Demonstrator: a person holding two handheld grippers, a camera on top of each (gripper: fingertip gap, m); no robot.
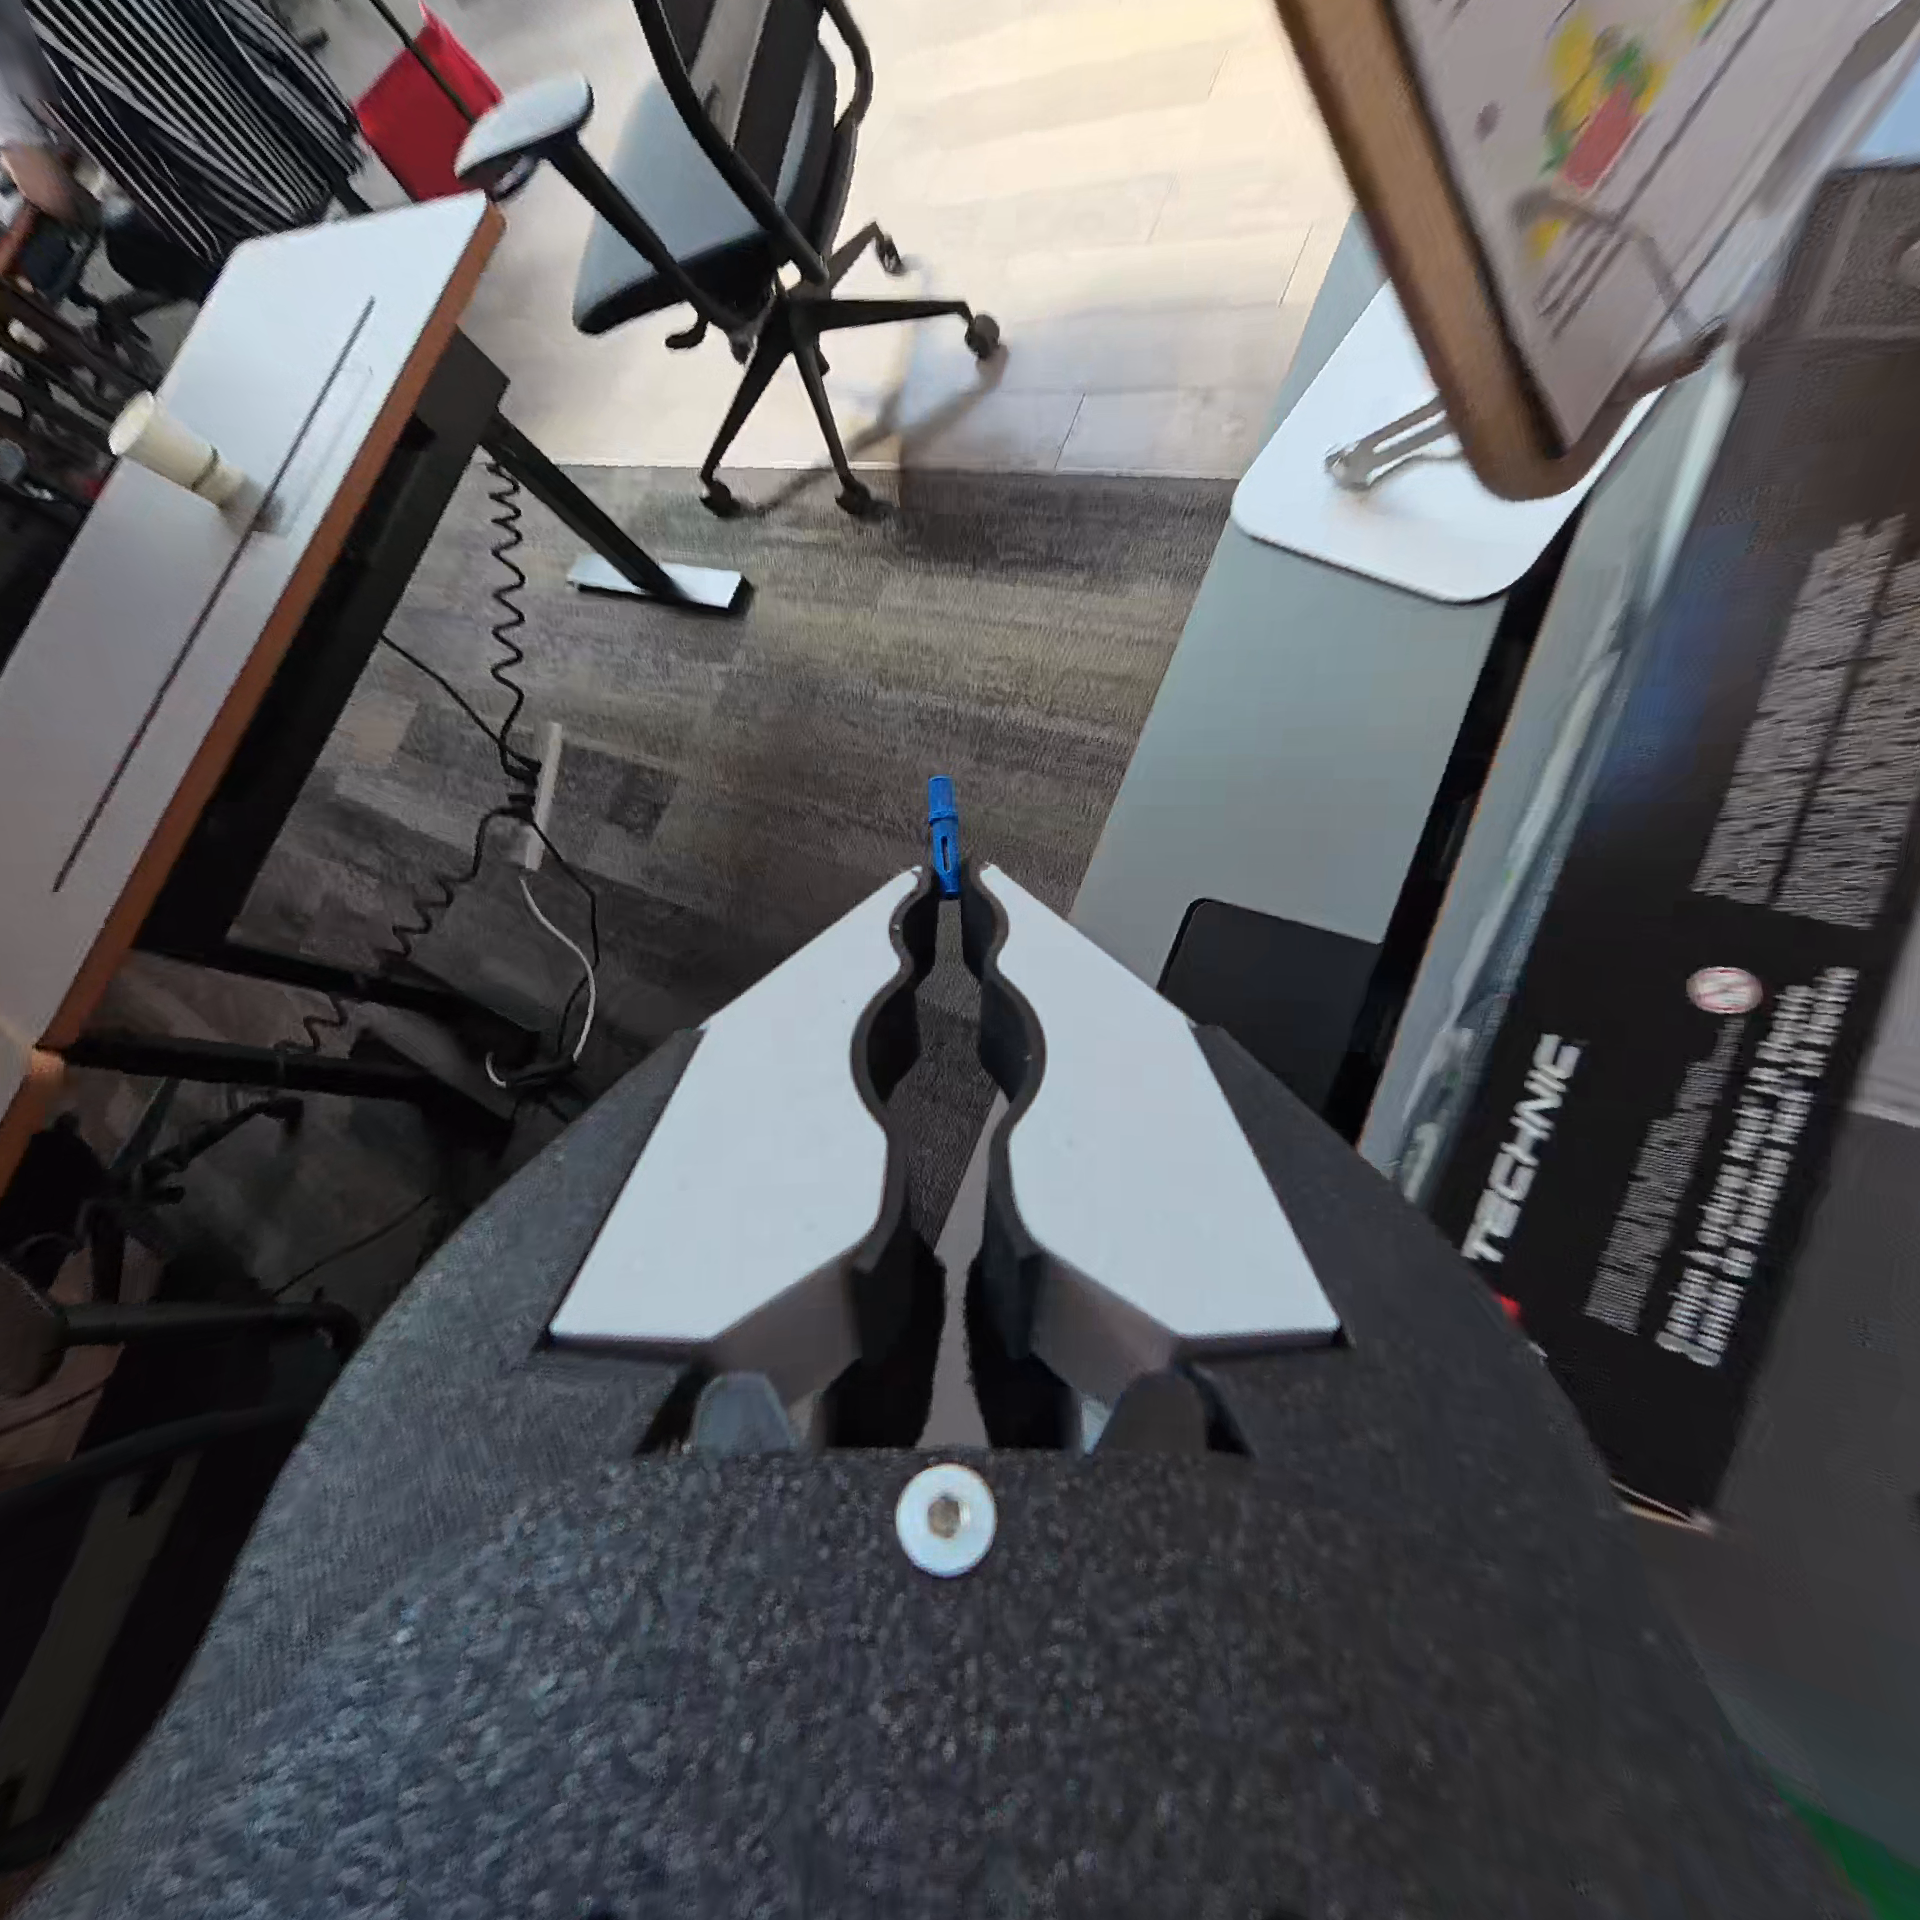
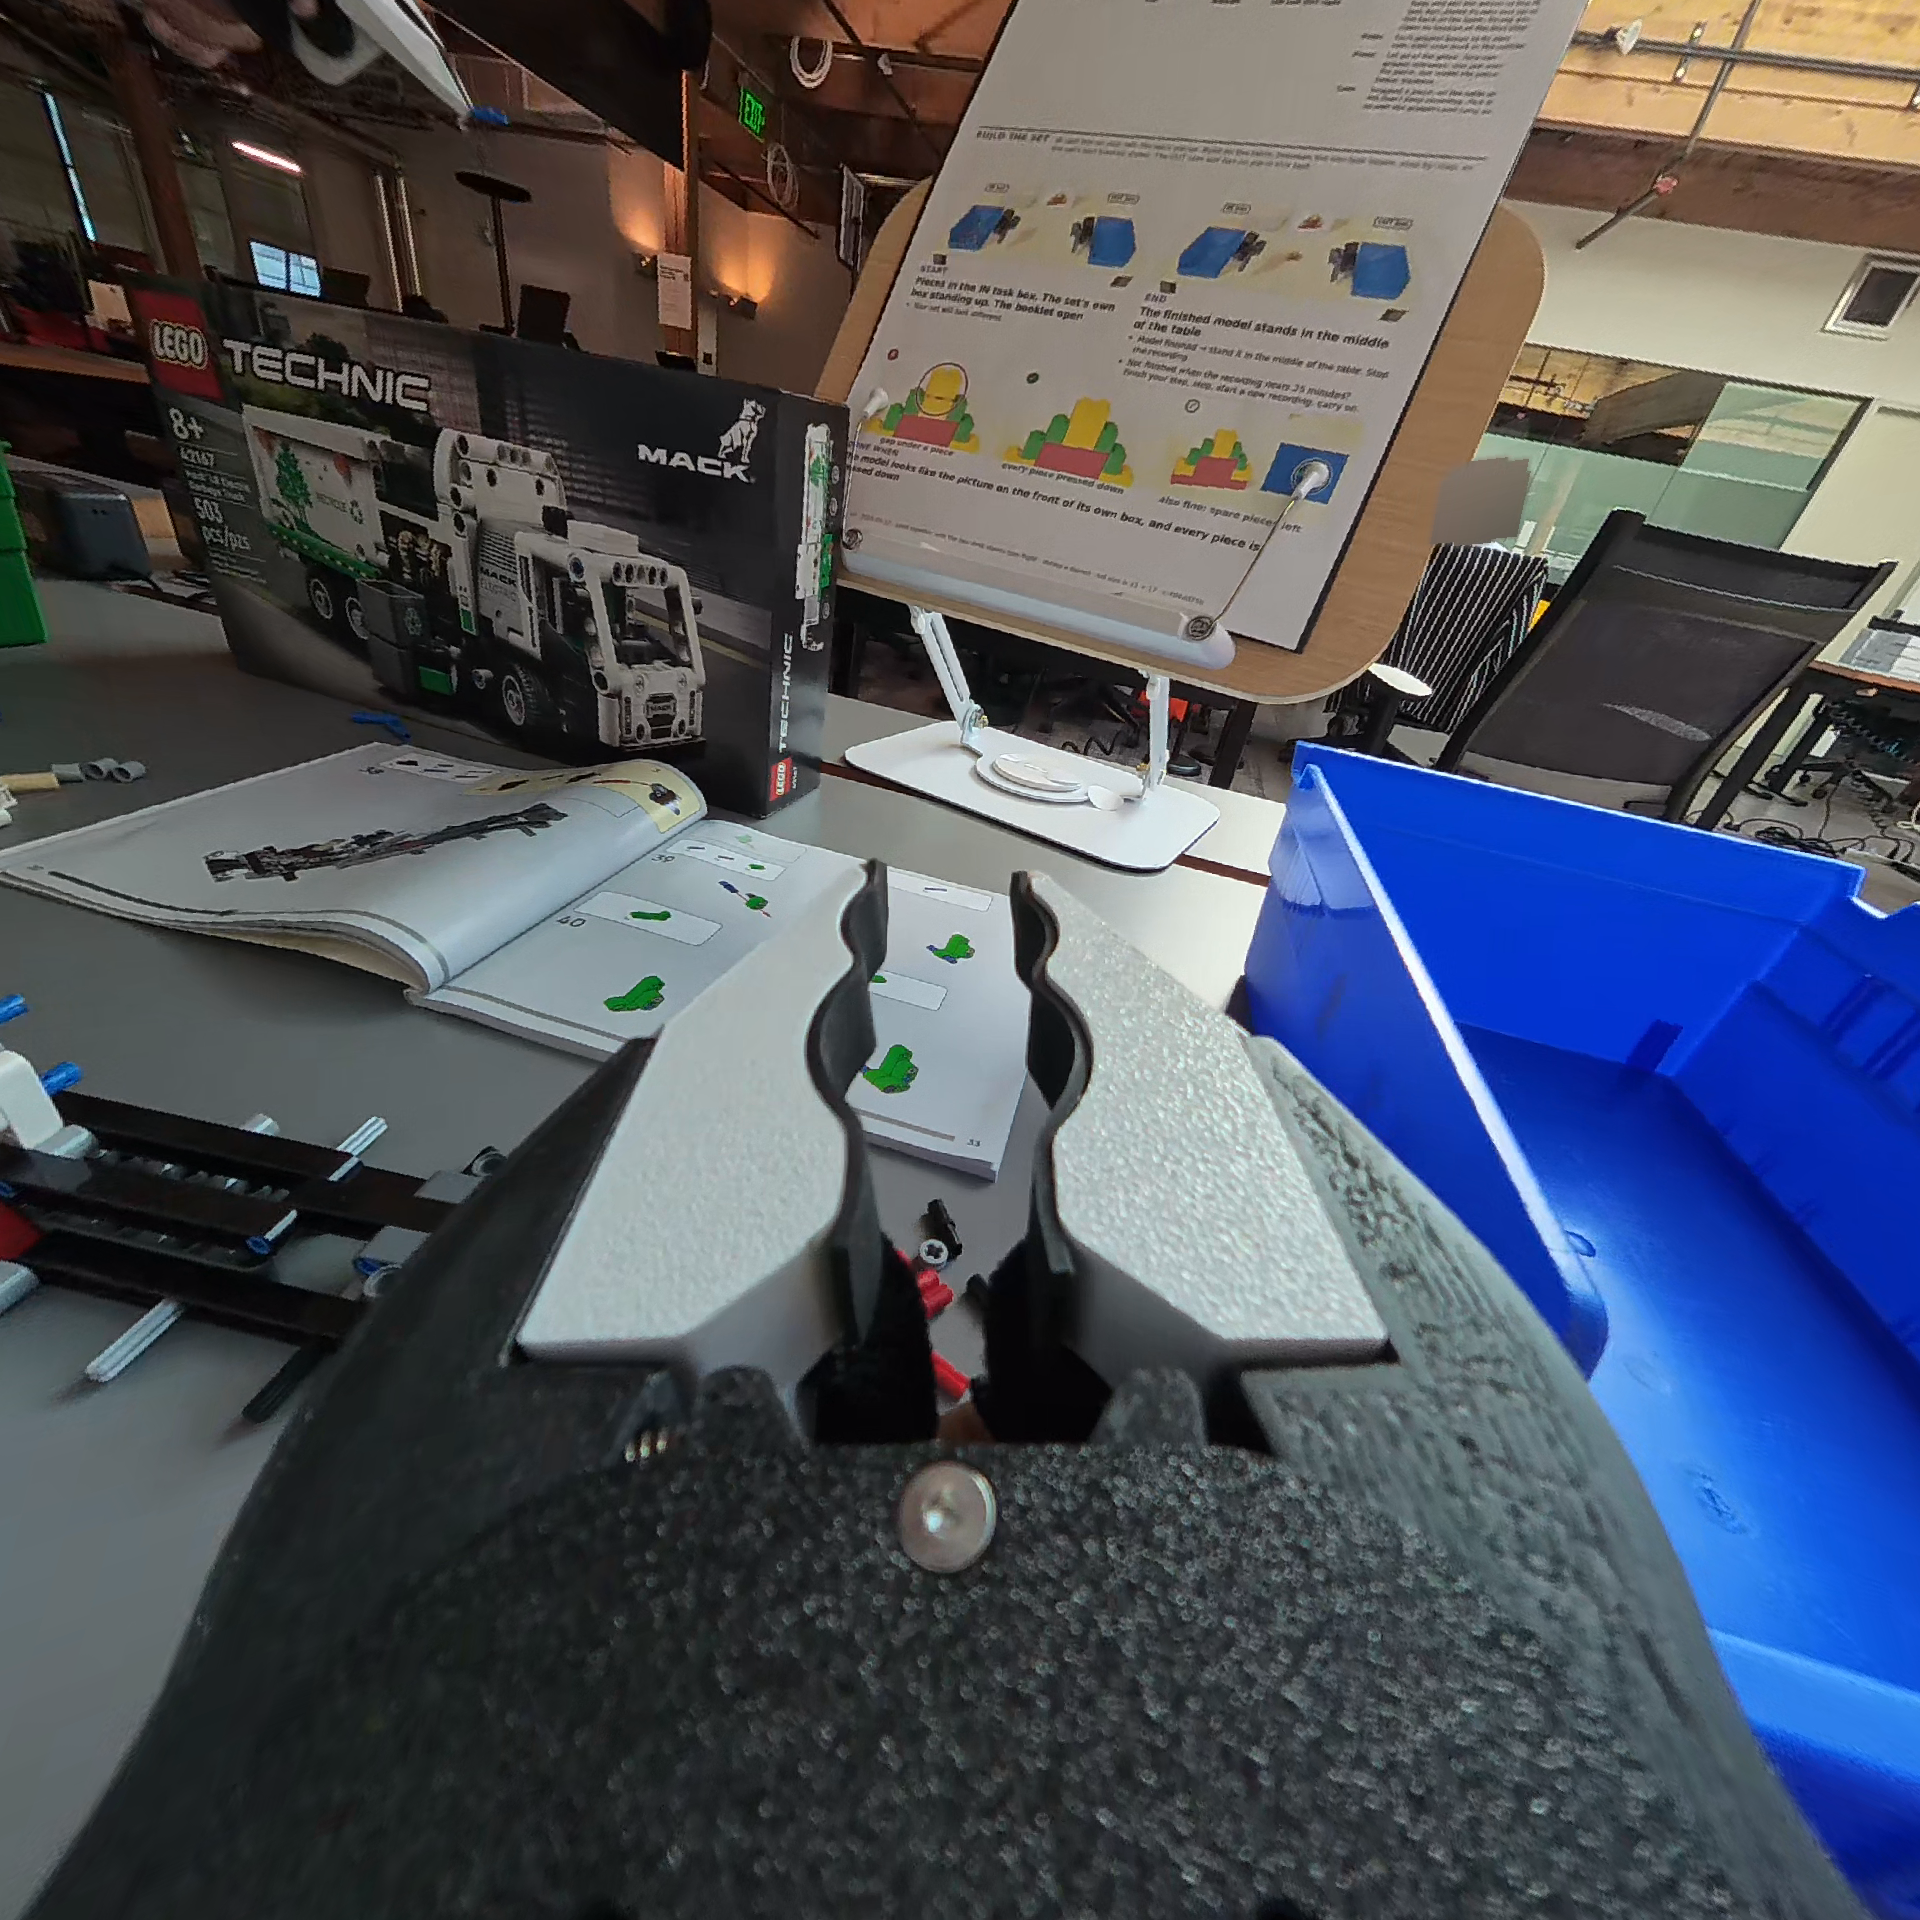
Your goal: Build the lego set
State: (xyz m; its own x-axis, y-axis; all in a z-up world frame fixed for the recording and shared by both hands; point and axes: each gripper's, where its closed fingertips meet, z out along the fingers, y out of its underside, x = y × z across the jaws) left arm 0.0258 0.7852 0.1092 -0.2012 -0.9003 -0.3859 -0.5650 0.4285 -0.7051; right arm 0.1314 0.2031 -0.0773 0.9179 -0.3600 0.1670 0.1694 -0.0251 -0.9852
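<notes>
My left gripper point(image 1: 945, 881) is shut on a small blue pin point(image 1: 941, 831) that sticks out past its fingertips; it is held up in the air, off the table. In the right wrist view it shows far off at the top left point(image 2: 480, 112). My right gripper point(image 2: 948, 883) is open and empty above the table. The partly built black frame point(image 2: 177, 1216) with white and blue pins lies at the left. The open instruction booklet point(image 2: 499, 883) lies ahead. Small black and red pins point(image 2: 935, 1262) lie on the table between the right gripper's fingers.
The set's box point(image 2: 488, 540) stands behind the booklet. A sheet on a wooden stand point(image 2: 1164, 343) stands at the back. A blue bin point(image 2: 1558, 1091) sits at the right. Loose grey pieces point(image 2: 99, 771) lie at the far left. Desks and an office chair point(image 1: 727, 208) stand on the floor. Some 65 cm of space lies between my two pairs of fingers.
</notes>
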